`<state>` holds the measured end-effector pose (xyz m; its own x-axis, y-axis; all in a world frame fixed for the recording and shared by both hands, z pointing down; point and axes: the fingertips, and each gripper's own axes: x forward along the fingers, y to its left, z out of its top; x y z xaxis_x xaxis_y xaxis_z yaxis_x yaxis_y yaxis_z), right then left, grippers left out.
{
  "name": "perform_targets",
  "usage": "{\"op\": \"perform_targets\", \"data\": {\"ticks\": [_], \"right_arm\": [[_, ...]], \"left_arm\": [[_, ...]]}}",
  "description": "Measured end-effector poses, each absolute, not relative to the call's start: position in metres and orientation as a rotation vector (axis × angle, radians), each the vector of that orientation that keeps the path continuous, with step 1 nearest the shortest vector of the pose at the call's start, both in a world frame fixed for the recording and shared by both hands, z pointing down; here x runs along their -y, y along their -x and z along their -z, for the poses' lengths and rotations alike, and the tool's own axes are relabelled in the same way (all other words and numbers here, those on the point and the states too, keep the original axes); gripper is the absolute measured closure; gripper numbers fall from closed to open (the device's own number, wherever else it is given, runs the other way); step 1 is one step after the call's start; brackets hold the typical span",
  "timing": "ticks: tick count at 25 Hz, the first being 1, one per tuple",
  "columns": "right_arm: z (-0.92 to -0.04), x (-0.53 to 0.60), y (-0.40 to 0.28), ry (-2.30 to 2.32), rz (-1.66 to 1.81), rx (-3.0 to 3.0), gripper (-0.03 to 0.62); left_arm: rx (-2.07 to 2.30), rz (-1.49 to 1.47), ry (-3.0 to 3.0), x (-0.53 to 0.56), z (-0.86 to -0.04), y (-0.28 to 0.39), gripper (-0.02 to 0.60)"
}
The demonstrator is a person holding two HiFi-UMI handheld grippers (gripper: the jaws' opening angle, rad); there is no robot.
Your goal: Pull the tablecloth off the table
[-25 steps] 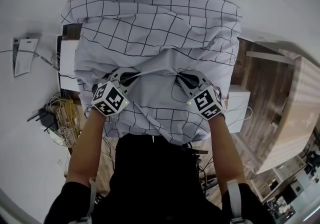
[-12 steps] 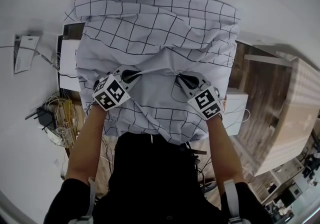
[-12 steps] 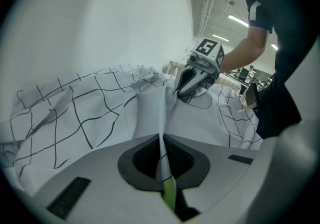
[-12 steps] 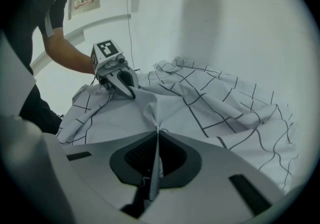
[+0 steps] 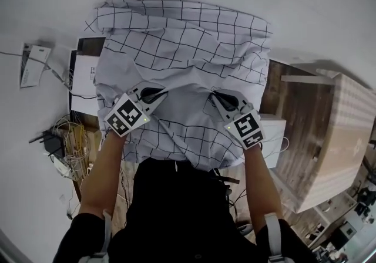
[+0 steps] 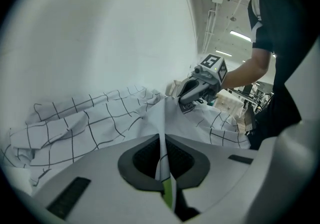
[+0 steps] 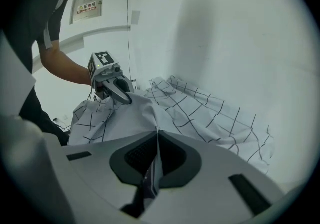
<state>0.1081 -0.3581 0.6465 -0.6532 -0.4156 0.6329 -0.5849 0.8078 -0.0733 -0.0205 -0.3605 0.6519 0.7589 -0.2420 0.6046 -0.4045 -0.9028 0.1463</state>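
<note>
Well, my left tool (image 6: 161, 137) is clamped tight on a pinched fold of the tablecloth (image 5: 188, 50), and my right tool (image 7: 157, 131) bites a second fold off to its right, both near my edge of the cloth. At each grip the fabric rises in a tented ridge. Beyond them the checked cloth lies bunched and heaped over the surface (image 5: 88, 45), with only a dark corner bare. So the grasp is made, I judge. The pull itself has barely begun, and nearly all the cloth is left to drag off.
</note>
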Motion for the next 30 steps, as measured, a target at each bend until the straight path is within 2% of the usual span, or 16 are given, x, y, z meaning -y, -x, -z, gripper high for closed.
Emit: {"op": "perform_targets", "data": {"ticks": [30], "right_arm": [[-0.443,0.358,-0.100,-0.859,-0.073,2.600,0.572]], "left_arm": [[0.841,-0.694,-2.959,0.364,-0.425,0.028,0.569]]}}
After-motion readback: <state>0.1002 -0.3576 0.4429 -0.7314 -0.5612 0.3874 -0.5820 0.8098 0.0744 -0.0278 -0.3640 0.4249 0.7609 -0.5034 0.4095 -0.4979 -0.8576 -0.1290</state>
